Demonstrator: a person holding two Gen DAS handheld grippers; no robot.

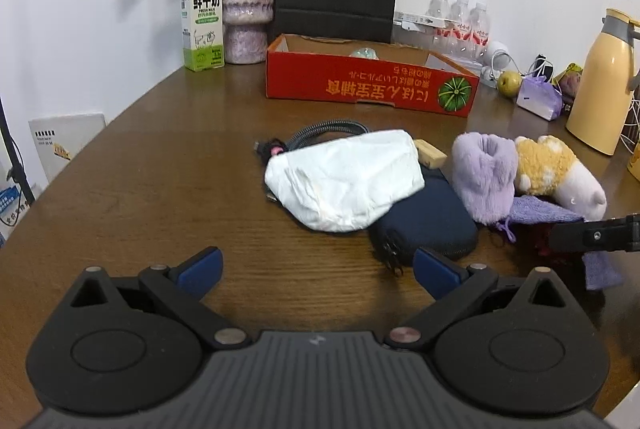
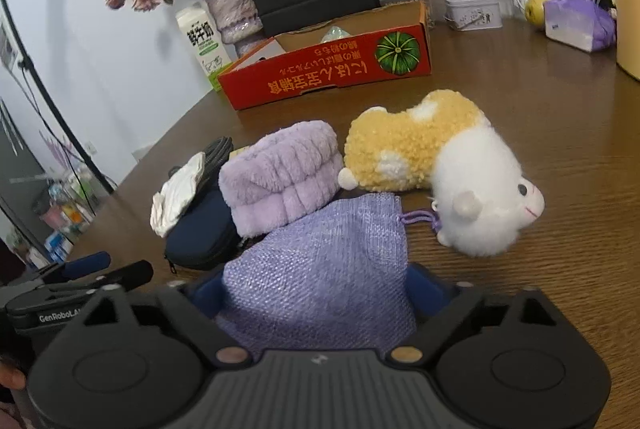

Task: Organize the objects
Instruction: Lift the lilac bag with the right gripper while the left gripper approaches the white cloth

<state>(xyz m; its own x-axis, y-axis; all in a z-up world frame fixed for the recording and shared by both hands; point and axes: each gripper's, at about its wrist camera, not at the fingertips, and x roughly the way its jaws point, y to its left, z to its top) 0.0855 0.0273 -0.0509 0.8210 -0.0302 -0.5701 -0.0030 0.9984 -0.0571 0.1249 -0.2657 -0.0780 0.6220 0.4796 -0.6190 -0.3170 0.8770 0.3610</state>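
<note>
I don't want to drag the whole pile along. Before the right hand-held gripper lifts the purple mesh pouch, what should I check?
1. Purple mesh pouch between the right hand-held gripper fingers: ok.
2. Pads pressing firmly on it: cannot tell.
3. Pouch free of neighbours: not ok. The fluffy purple roll lies against it, and its cord reaches the plush sheep.
4. Red box open on top: ok.
5. Left hand-held gripper open and empty: ok.
</note>
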